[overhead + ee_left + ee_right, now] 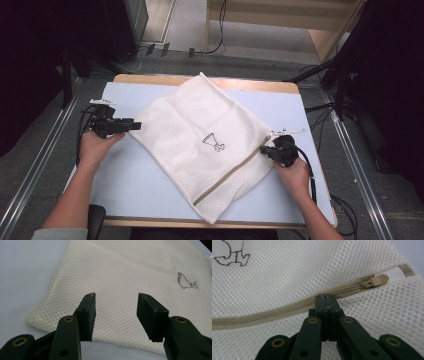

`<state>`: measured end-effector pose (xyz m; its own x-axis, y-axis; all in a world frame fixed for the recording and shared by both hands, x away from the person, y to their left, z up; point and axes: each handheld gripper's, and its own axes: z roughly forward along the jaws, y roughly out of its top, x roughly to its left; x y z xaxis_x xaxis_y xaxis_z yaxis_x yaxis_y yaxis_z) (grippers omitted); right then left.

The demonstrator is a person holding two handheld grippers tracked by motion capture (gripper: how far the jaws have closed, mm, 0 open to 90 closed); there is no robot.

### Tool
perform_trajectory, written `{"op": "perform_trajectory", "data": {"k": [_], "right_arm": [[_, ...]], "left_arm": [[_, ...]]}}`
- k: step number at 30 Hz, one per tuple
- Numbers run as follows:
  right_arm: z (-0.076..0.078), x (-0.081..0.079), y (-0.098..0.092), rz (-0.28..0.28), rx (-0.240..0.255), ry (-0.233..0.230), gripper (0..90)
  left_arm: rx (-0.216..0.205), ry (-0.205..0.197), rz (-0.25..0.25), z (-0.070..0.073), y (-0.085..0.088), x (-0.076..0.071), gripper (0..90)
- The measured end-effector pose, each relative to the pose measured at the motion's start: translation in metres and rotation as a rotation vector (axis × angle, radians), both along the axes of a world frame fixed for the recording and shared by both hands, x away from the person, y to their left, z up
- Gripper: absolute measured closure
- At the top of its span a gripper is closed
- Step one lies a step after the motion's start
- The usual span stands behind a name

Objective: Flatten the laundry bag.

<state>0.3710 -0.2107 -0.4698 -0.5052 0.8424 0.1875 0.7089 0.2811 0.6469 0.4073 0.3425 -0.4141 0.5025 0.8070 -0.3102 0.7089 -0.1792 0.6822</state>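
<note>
The mesh bag (200, 145) covers the middle of the tabletop (130, 180), lying flat, so I can pass over it. Bare tabletop lies open around my left tool (134, 125) and along the near edge beside my right tool (263, 149).

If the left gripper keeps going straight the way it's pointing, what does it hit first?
Most likely the white mesh bag. The left gripper has its jaws open and aimed at the bag's near edge, with nothing between them. It seems to come in low over the table, though depth is hard to judge.
</note>
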Motion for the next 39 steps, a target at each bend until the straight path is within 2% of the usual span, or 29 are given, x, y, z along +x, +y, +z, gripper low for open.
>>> {"op": "perform_trajectory", "data": {"k": [5,9,11,16,17,20,21,23,25,29,31,33,35,36,39], "right_arm": [[0.002,-0.003,0.016,0.045,0.007,0.003,90.0],[0.003,-0.005,0.028,0.07,0.04,0.009,90.0],[0.003,-0.008,0.043,0.101,0.026,0.005,90.0],[0.003,-0.01,0.056,0.126,0.023,0.0,90.0],[0.003,-0.011,0.063,0.139,0.042,0.009,90.0],[0.002,-0.013,0.071,0.164,0.054,0.016,90.0],[0.002,-0.015,0.08,0.197,0.046,0.002,90.0],[0.002,-0.016,0.083,0.205,0.043,0.004,90.0],[0.002,-0.016,0.088,0.229,0.036,-0.015,90.0],[0.007,-0.014,0.081,0.228,0.045,-0.055,88.8],[0.011,-0.011,0.075,0.214,0.064,-0.097,83.1],[0.013,-0.009,0.073,0.202,0.076,-0.099,81.0],[0.011,0.001,0.068,0.177,0.082,-0.119,75.6],[0.01,0.005,0.066,0.162,0.077,-0.14,73.9],[0.011,0.017,0.065,0.154,0.031,-0.145,72.2]], "left_arm": [[0.001,-0.004,0.001,0.0,-0.001,-0.002,50.4],[0.006,-0.005,-0.002,0.0,-0.001,-0.003,49.9],[0.007,-0.006,-0.001,0.0,-0.002,-0.003,49.2],[0.028,-0.002,-0.005,-0.001,-0.004,-0.005,48.3],[0.028,-0.003,-0.001,-0.002,-0.004,-0.005,47.8],[0.032,0.002,0.005,-0.003,-0.003,-0.006,47.6],[0.034,0.004,0.008,-0.003,-0.002,-0.007,47.4],[0.039,0.002,0.01,-0.003,-0.002,-0.008,47.2],[0.039,0.004,0.022,-0.004,0.001,-0.01,46.0],[0.041,0.007,0.033,-0.003,0.005,-0.013,45.8],[0.041,0.011,0.035,-0.003,0.006,-0.015,45.7],[0.044,0.008,0.032,-0.003,0.007,-0.017,45.6],[0.039,0.002,0.04,-0.003,0.007,-0.02,44.9],[0.038,0.001,0.04,-0.002,0.007,-0.021,44.4],[0.037,-0.002,0.045,-0.002,0.009,-0.025,43.6]]}}
